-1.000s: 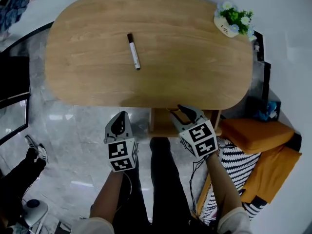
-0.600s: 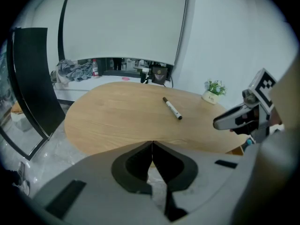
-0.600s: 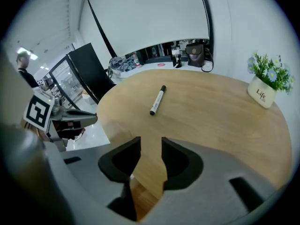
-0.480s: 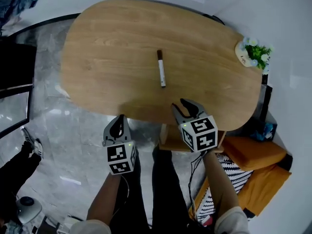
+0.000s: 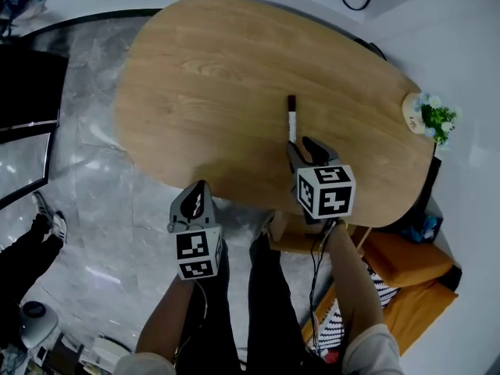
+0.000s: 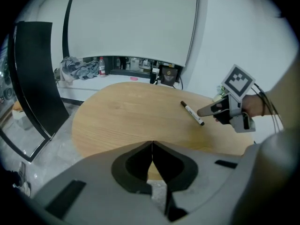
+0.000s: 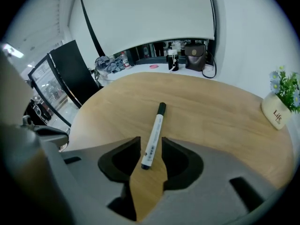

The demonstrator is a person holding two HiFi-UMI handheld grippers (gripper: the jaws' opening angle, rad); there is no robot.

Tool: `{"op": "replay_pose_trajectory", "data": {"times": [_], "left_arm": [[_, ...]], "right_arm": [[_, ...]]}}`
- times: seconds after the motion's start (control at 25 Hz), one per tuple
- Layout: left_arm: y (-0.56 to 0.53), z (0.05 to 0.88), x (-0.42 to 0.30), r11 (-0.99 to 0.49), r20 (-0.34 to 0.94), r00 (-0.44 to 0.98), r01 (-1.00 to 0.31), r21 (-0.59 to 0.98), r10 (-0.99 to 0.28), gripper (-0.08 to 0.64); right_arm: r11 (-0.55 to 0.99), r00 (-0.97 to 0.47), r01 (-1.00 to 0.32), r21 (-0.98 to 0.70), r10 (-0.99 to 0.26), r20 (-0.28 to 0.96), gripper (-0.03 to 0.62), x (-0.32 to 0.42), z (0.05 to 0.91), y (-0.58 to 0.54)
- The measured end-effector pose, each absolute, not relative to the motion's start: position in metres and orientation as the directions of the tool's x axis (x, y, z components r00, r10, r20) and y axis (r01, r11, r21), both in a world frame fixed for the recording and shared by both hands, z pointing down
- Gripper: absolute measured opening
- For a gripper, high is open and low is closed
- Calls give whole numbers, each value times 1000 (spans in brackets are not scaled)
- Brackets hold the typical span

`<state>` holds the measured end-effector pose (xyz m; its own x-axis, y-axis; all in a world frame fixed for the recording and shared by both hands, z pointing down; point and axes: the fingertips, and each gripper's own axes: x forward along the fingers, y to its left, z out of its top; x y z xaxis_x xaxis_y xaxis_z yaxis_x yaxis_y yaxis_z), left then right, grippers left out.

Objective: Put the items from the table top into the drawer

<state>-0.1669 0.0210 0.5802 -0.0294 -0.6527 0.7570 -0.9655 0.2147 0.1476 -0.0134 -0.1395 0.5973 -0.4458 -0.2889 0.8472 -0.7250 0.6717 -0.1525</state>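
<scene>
My right gripper is holding its jaws spread, and the white marker is lying with its near end between them, not pinched. I should be sliding further along it before squeezing, so it isn't tipping. My left gripper is pressing its jaws together, empty.

The marker lies mid-way along the table, a flower pot at its right end.

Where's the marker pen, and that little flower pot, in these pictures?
marker pen (image 7: 153,134): right gripper view, middle of its white barrel.
flower pot (image 7: 274,113): right gripper view, its cream front.
</scene>
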Motion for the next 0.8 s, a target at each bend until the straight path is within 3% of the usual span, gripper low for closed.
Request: {"op": "replay_pose_trajectory", "data": {"times": [0.4, 0.68, 0.8], "left_arm": [[36, 590, -189, 248, 769, -55, -959, 136, -637, 9], [43, 594, -189, 250, 775, -58, -959, 131, -630, 9], [40, 592, -184, 251, 773, -49, -957, 144, -633, 9]], "right_arm": [[647, -375, -755, -107, -293, 880, 129, -28, 619, -158], [631, -340, -772, -75, -311, 887, 63, -25, 622, -162], [631, -342, -772, -76, -311, 887, 63, -23, 623, -163]]}}
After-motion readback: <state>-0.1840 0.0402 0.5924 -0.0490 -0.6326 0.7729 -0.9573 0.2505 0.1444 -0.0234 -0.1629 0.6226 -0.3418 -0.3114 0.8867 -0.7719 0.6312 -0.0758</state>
